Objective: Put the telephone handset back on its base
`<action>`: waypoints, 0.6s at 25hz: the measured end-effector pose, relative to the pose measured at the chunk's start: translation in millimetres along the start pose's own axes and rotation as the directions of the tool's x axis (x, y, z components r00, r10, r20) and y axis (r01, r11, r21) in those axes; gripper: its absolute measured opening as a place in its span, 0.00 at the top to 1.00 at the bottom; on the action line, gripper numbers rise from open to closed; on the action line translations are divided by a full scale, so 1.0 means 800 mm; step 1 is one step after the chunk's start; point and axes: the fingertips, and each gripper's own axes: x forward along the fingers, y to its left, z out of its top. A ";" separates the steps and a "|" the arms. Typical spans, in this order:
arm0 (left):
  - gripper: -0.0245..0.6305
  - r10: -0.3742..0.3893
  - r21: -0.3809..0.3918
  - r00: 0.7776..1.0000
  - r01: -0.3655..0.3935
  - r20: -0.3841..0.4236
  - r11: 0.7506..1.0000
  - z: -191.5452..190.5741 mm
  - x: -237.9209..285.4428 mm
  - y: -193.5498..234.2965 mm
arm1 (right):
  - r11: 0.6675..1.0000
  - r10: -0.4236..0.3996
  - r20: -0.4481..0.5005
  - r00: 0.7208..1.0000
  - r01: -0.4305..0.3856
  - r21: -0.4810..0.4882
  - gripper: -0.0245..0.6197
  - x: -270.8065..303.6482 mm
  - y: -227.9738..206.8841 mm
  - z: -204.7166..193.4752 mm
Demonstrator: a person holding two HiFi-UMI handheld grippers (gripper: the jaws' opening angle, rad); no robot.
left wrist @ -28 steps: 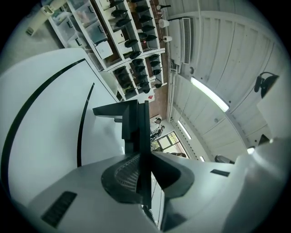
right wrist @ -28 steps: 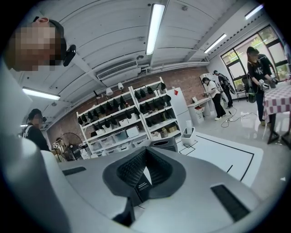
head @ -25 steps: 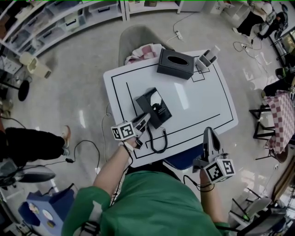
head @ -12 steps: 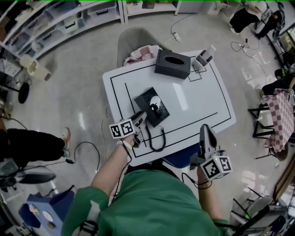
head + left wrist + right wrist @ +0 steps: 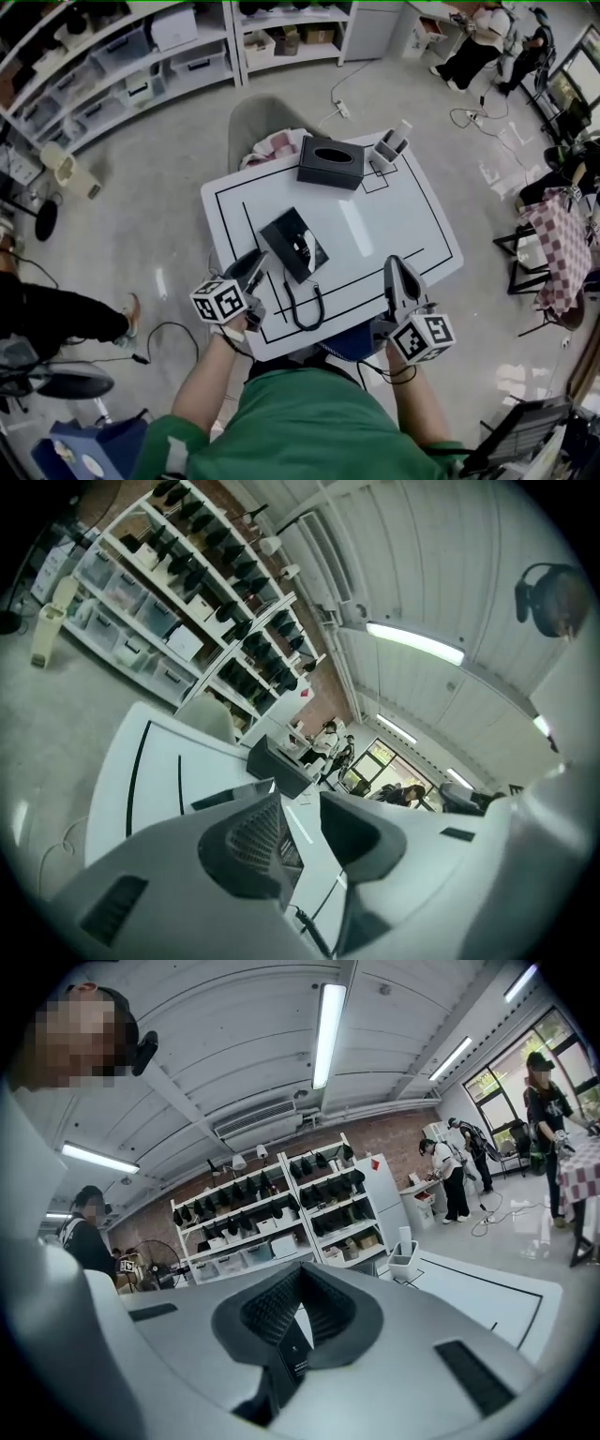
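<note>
Where the handset [image 5: 279, 253] seems to lie along the left side of its base [image 5: 309, 238], with neither gripper touching it, the task looks complete or all but complete; whether the handset is fully seated in its cradle cannot be told from the head view. The telephone sits near the middle of the table [image 5: 403, 216], toward the person's left, and its cord [image 5: 305, 314] loops toward the near edge. The left gripper [image 5: 253, 265] hovers just beside the telephone's near corner, jaws apart with nothing between them. The right gripper [image 5: 395, 269] hangs over the near right edge, well apart from the telephone, jaws closed on nothing. Counted: one handset, one base, one cord, two grippers, one table, one black tissue box [image 5: 331, 162] and one white holder [image 5: 386, 148] at the far edge.
</note>
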 end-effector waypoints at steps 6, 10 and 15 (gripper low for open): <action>0.75 -0.050 0.249 0.996 0.029 0.077 0.968 0.053 -0.031 -0.088 | 0.998 0.051 0.034 0.998 -0.050 -0.035 0.93 0.002 0.020 0.021; 0.75 -0.081 0.402 0.991 0.031 0.108 0.915 0.075 -0.053 -0.142 | 0.993 0.084 0.062 0.995 -0.078 -0.084 0.93 -0.001 0.035 0.041; 0.75 -0.091 0.534 0.986 0.004 0.137 0.845 0.092 -0.079 -0.194 | 0.983 0.122 0.099 0.988 -0.106 -0.151 0.93 -0.007 0.058 0.066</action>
